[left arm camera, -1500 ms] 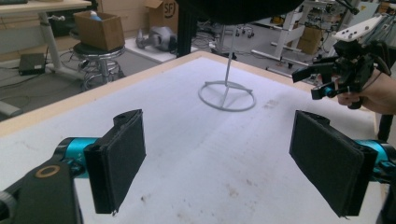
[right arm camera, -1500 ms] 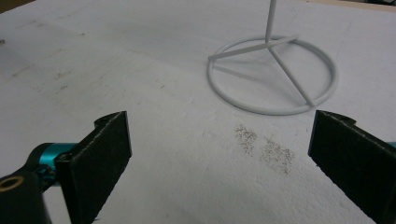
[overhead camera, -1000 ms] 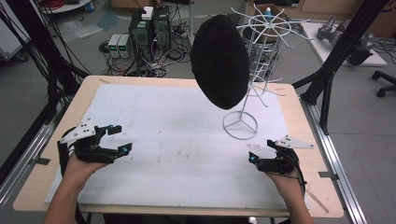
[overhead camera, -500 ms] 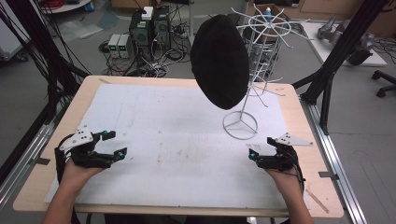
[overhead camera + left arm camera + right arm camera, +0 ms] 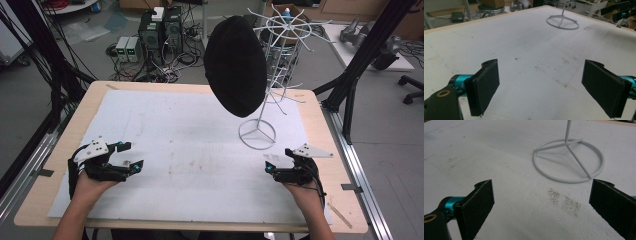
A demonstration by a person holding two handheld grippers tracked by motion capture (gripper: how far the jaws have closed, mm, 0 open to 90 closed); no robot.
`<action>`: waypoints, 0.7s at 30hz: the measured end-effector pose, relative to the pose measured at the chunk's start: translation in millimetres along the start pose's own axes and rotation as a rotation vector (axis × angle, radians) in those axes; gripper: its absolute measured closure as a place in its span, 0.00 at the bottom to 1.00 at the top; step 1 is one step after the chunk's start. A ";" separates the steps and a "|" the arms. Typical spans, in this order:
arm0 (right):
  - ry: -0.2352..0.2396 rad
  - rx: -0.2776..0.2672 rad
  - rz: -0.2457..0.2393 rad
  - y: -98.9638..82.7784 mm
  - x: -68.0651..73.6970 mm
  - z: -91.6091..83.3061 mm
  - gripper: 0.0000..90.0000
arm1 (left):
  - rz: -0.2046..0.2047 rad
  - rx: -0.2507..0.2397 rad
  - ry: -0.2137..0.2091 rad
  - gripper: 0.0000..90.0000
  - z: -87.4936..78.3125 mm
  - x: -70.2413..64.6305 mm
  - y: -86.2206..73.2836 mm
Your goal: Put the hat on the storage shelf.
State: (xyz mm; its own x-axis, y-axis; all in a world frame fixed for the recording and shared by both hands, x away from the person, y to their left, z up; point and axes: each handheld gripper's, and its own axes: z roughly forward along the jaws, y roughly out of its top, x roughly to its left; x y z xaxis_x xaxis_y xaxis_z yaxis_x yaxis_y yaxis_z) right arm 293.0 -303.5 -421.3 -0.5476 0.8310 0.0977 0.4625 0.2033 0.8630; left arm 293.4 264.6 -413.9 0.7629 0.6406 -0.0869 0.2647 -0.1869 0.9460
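- Left tongs (image 5: pixel 131 156): held in the person's left hand (image 5: pixel 92 181), low over the white mat (image 5: pixel 190 150), well to the left of the white wire stand (image 5: pixel 257 134) and nearer the person than its ring base. Jaws stand wide apart with nothing between them; in the left gripper view the black pads (image 5: pixel 486 86) frame bare mat.
- Right tongs (image 5: pixel 267 169): held in the person's right hand (image 5: pixel 300 187), just on the person's side of the stand's ring base and slightly to its right. Jaws stand apart and empty; in the right gripper view the ring base (image 5: pixel 568 161) lies just beyond the pads, not touching them.
- Black hat (image 5: pixel 236 65): hangs on the wire stand above the ring base, tilted, its lower edge clear of the mat and well apart from both tongs.
- Wire stand: upright on the mat toward the right far part of the tabletop (image 5: pixel 325 150); its thin post rises from the centre of the ring to spoked arms at the top.
- Mat: faint dark specks lie on the person's side of the ring base.
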 end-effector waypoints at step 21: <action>0.003 0.009 -0.009 -0.4 1.2 1.2 0.06 | -0.009 0.024 0.021 0.17 3.6 2.5 -1.4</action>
